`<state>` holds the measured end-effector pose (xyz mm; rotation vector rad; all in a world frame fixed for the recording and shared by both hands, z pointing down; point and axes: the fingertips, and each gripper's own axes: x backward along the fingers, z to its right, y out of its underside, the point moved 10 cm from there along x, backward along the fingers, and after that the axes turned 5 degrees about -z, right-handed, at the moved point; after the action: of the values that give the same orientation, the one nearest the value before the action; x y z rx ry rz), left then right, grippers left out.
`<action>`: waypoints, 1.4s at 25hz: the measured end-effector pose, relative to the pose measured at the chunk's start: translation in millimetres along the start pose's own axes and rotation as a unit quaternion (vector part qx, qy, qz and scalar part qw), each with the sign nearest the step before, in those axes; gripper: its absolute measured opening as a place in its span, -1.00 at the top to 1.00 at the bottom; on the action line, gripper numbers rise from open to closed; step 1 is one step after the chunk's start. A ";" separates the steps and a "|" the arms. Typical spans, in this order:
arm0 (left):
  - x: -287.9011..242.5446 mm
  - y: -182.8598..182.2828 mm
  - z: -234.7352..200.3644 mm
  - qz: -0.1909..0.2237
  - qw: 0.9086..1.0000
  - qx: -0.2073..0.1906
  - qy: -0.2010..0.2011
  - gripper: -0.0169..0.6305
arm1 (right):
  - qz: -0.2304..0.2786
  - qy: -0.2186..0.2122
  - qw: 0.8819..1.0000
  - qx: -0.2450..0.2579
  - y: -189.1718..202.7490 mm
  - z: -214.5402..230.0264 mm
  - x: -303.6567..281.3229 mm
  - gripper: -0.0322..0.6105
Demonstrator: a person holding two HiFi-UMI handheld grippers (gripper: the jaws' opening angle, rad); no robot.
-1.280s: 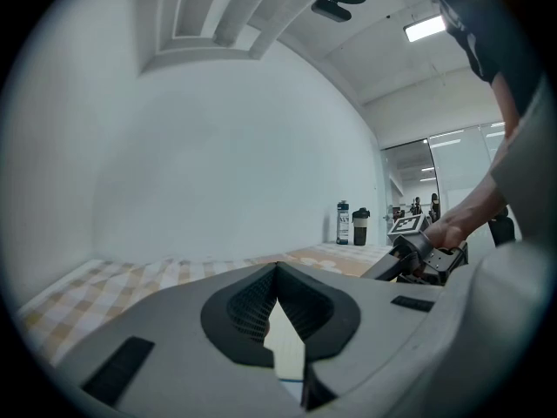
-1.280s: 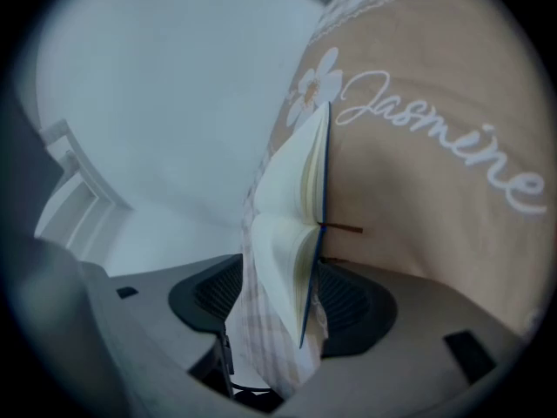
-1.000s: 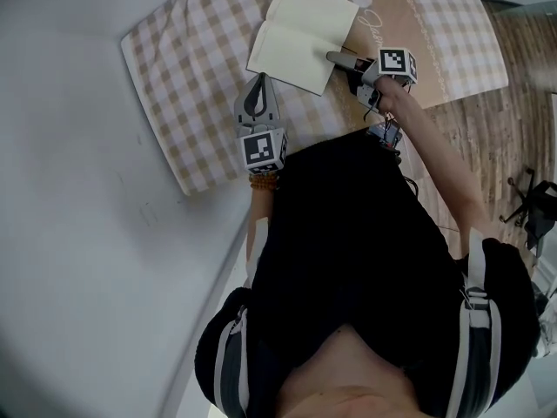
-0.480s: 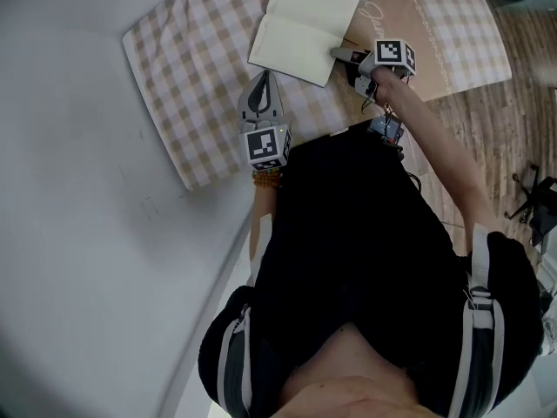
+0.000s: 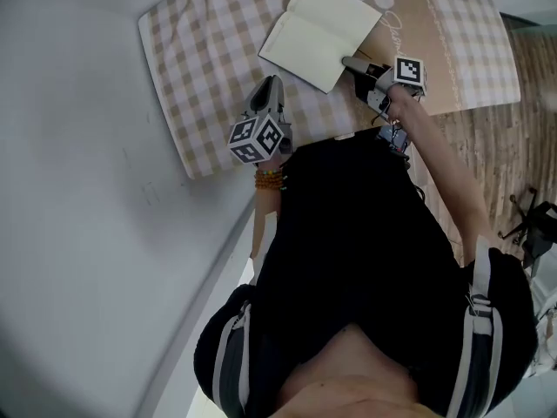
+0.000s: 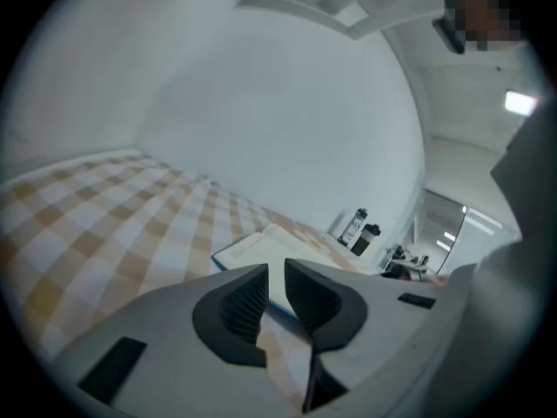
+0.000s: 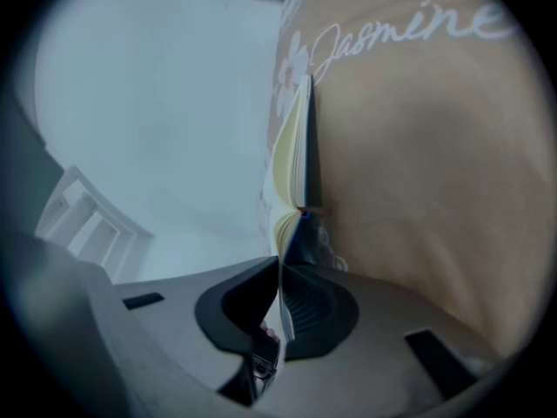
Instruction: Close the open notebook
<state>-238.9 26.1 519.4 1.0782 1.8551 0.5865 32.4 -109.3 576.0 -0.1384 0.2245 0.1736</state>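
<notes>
The open notebook (image 5: 322,33) lies with cream pages up on the checked bed cover (image 5: 200,50). My right gripper (image 5: 350,61) is at its near right corner, shut on the edge of the right-hand cover. In the right gripper view the thin cover of the notebook (image 7: 296,155) runs between the pads of my right gripper (image 7: 280,264). My left gripper (image 5: 271,82) hovers over the checked cover short of the notebook's near left corner. Its jaws are opening, with a narrow gap and nothing between them; beyond my left gripper (image 6: 277,270) lies the notebook (image 6: 270,246).
A tan cloth (image 5: 418,24) with a daisy print and script lettering lies under the notebook's right side. A pale wall (image 5: 70,190) runs along the bed's left. Wooden floor (image 5: 487,146) is to the right. Two bottles (image 6: 359,230) stand far beyond the bed.
The right gripper's jaws have closed on the notebook's right edge. The left gripper has rolled, sunk toward the cover, and parted its jaws slightly.
</notes>
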 end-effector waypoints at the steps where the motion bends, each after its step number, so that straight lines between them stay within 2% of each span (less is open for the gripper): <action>1: 1.0 1.0 -4.6 -0.004 0.999 0.031 0.013 0.74 | -0.001 -0.007 1.000 -0.003 2.6 -0.9 -1.1 0.85; 4: -3.9 8.3 -11.6 -0.034 0.990 0.119 0.073 0.74 | -0.004 -0.022 1.000 -0.015 12.2 0.5 -2.1 0.85; 6: -10.5 15.3 -14.0 -0.063 0.980 0.155 0.105 0.72 | -0.006 -0.028 0.999 -0.021 17.7 2.7 -0.5 0.85; 7: -13.0 18.5 -14.3 -0.075 0.976 0.170 0.116 0.54 | -0.007 -0.033 0.999 -0.023 19.4 3.1 1.1 0.85; 9: -14.9 23.3 -11.0 -0.091 0.966 0.201 0.133 0.47 | -0.012 -0.049 0.998 -0.028 21.1 1.9 5.4 0.85; 13: -22.8 33.1 -3.7 -0.105 0.945 0.262 0.167 0.47 | -0.023 -0.073 0.997 -0.032 20.1 1.0 15.5 0.85; 16: -29.2 40.1 -3.9 -0.097 0.924 0.320 0.185 0.47 | -0.027 -0.081 0.996 -0.032 22.7 3.9 18.1 0.85; 17: -31.0 41.1 -4.0 -0.094 0.920 0.331 0.187 0.47 | -0.029 -0.082 0.996 -0.033 23.9 4.5 18.5 0.85; 21: -38.1 40.3 -0.8 -0.092 0.921 0.331 0.182 0.50 | -0.035 -0.067 0.997 -0.017 25.2 5.0 22.1 0.85; 22: -38.6 40.4 -0.1 -0.091 0.921 0.332 0.182 0.74 | -0.034 -0.058 0.998 -0.008 25.3 5.6 23.6 0.85; 25: -40.8 39.2 1.8 -0.090 0.912 0.347 0.198 0.83 | -0.032 -0.028 0.999 0.023 24.2 10.0 27.7 0.80; 27: -42.2 36.5 3.7 -0.090 0.908 0.353 0.208 0.85 | -0.052 -0.013 0.998 0.045 25.1 11.1 30.1 0.75; 30: -42.8 34.1 7.3 -0.093 0.912 0.342 0.207 0.87 | -0.083 -0.005 0.993 0.086 27.7 9.5 41.1 0.67; 31: -42.9 33.6 7.3 -0.095 0.913 0.340 0.206 0.87 | -0.086 -0.002 0.991 0.103 27.3 7.6 45.3 0.67; 33: -43.5 32.6 7.3 -0.096 0.913 0.337 0.208 0.87 | -0.081 0.013 0.984 0.157 24.0 1.0 53.3 0.55; 34: -43.6 32.2 7.6 -0.097 0.913 0.336 0.209 0.87 | -0.077 0.023 0.977 0.197 22.1 -4.1 55.8 0.49; 35: -43.6 31.8 7.7 -0.097 0.913 0.336 0.210 0.87 | -0.073 0.031 0.966 0.247 20.9 -10.7 56.5 0.33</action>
<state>-208.1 4.6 559.0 1.2348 2.6150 0.0373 80.5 -81.8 550.0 0.3350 0.3130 -0.0375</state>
